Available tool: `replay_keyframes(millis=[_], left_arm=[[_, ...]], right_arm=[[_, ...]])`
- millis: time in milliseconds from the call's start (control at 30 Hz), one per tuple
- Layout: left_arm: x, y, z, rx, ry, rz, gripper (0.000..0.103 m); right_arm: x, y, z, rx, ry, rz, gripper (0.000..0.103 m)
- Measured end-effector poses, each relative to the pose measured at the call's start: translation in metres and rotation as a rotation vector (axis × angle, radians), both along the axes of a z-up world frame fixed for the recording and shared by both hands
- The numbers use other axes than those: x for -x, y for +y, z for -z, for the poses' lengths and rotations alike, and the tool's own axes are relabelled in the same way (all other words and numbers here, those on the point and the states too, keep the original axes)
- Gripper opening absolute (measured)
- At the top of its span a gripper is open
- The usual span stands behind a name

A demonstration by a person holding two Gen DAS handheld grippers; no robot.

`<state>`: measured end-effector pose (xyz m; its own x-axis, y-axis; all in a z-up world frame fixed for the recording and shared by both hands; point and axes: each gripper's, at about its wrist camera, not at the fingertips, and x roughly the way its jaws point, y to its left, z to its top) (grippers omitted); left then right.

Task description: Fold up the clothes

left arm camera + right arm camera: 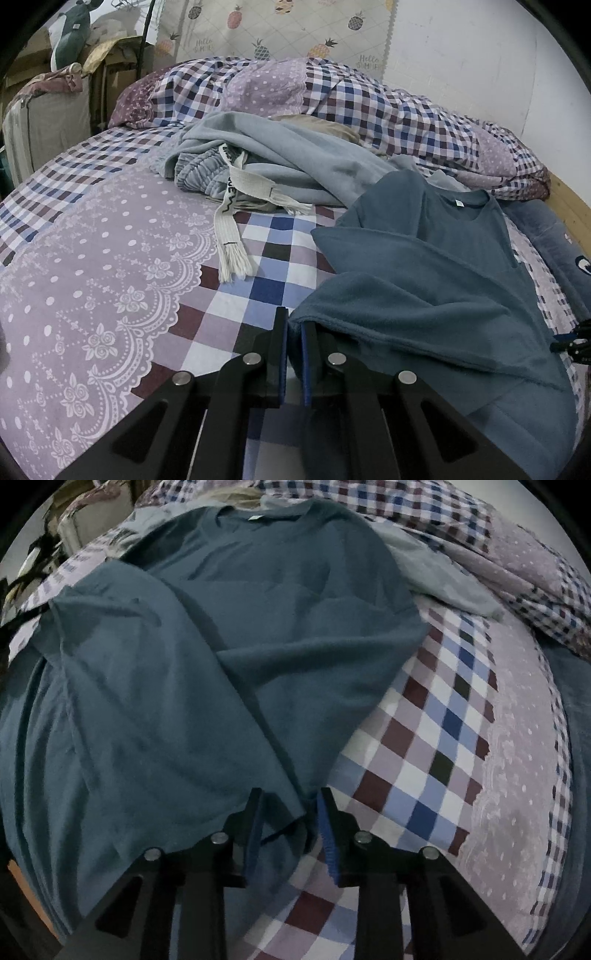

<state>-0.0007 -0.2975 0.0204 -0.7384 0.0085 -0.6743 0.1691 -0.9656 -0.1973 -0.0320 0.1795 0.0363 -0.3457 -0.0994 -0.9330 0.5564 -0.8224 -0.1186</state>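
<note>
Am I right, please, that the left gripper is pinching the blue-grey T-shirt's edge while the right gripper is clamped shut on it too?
Only partly. The left gripper does pinch the blue-grey T-shirt, but the right wrist view shows the right gripper open, the fabric edge lying between its fingers.

Left of shirt: the checked bedsheet [110,266] lies bare and flat here, wide passage.
Back of bed: a heap of grey clothes [280,158] with white drawstrings [231,236] trailing onto the sheet, and the rumpled checked quilt [332,96] behind it, bar the way.
Centre: the teal T-shirt [207,657] covers the bed.
Right of shirt: open strip of sheet in the right wrist view, ending at a grey garment [443,579].
</note>
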Motion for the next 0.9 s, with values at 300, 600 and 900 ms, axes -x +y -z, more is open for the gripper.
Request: replay_keyframes(millis=[300, 600, 900], left_arm=[[-0.005, -0.003, -0.003, -0.032, 0.034, 0.003, 0.005], [-0.009, -0.001, -0.003, -0.025, 0.033, 0.019, 0.005], [-0.012, -0.007, 0.002, -0.045, -0.003, 0.083, 0.008]], right_arm=[[-0.017, -0.019, -0.041, -0.052, 0.137, -0.055, 0.005], [0.011, -0.019, -0.034, -0.143, 0.061, 0.017, 0.007], [0.007, -0.075, -0.094, -0.045, 0.122, -0.028, 0.051]])
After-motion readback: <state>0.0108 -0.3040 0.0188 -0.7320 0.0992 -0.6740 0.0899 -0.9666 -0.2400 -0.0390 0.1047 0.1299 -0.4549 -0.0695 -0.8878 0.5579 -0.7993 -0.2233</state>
